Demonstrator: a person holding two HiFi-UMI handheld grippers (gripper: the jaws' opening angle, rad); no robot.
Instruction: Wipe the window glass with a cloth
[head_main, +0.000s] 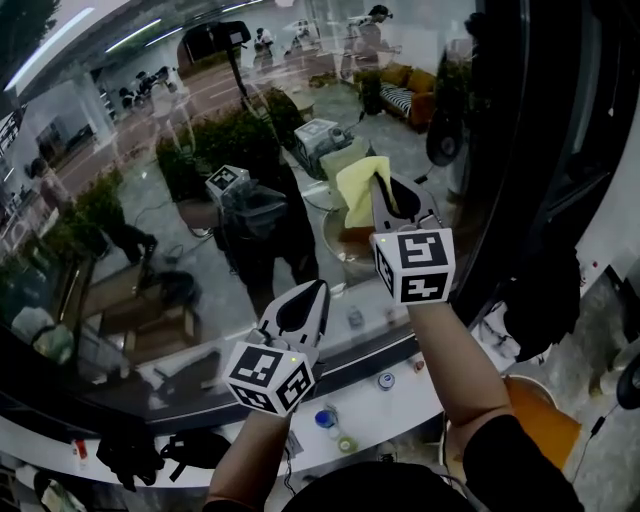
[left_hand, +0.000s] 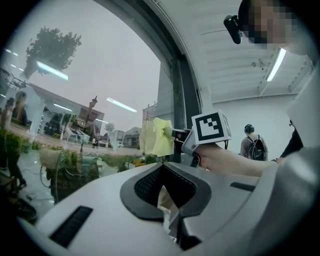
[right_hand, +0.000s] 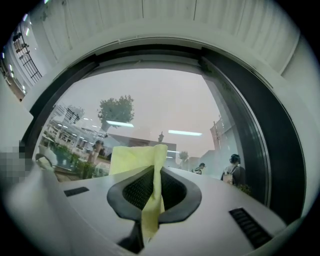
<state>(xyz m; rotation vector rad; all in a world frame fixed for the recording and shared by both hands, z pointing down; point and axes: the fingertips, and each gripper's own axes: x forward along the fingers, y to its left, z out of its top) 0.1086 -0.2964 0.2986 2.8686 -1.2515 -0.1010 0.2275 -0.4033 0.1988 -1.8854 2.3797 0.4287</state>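
One yellow cloth (head_main: 354, 186) is pinched by the right hand-held gripper (head_main: 383, 190) near the window glass (head_main: 130, 180). The left hand-held gripper (head_main: 318, 292) is pressed together.

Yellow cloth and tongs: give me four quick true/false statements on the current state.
1. The right tongs are shut on the yellow cloth. True.
2. The left tongs grip the cloth too. False: they are clear of it.
3. The cloth lies on the sill. False: it is held up in front of the window glass.
4. In the head view the left tongs sit lower than the right tongs. True.
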